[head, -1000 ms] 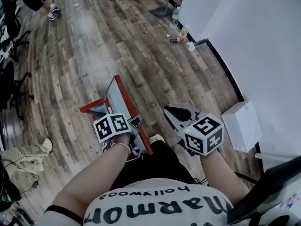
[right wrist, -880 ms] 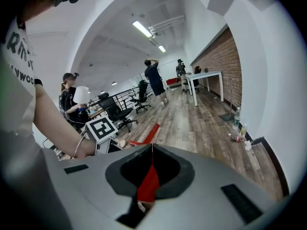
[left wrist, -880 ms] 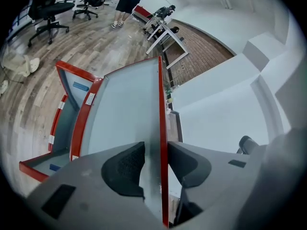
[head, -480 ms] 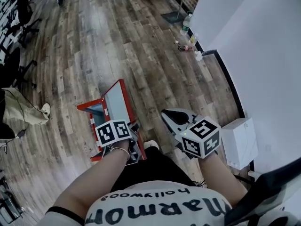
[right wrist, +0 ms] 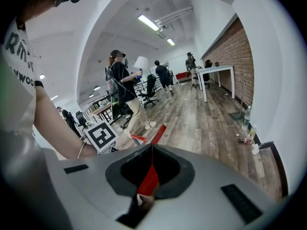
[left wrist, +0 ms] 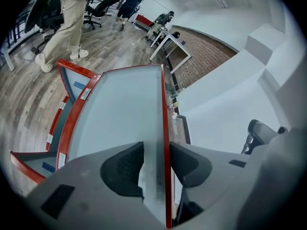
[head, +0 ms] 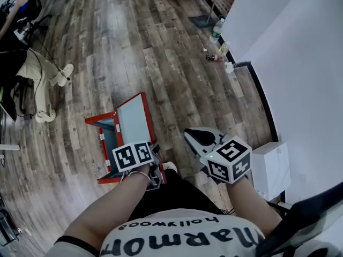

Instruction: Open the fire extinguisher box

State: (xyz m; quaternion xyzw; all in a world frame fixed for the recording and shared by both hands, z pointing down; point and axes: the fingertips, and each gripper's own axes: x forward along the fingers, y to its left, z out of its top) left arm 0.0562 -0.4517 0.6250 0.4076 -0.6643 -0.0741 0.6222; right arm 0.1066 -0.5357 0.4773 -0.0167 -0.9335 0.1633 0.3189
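We judge the box (head: 101, 116) door (left wrist: 120, 109), upright between the just-opening, parted jaws of our left gripper (left wrist: 156, 150), light and stiff but breakable glass, best held by its red rim (left wrist: 165, 128); our right gripper (right wrist: 152, 150) is pinched shut on a red strip (right wrist: 148, 181).

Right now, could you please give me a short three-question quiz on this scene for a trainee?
1. True or false: the fire extinguisher box has its door shut.
2. What stands between the jaws of the left tool? A) a bottle B) the door's edge C) nothing
3. Fill in: the white box stands beside the ____.
Key: 1 false, it stands open. 2 B; those jaws have just been opening. 3 wall.
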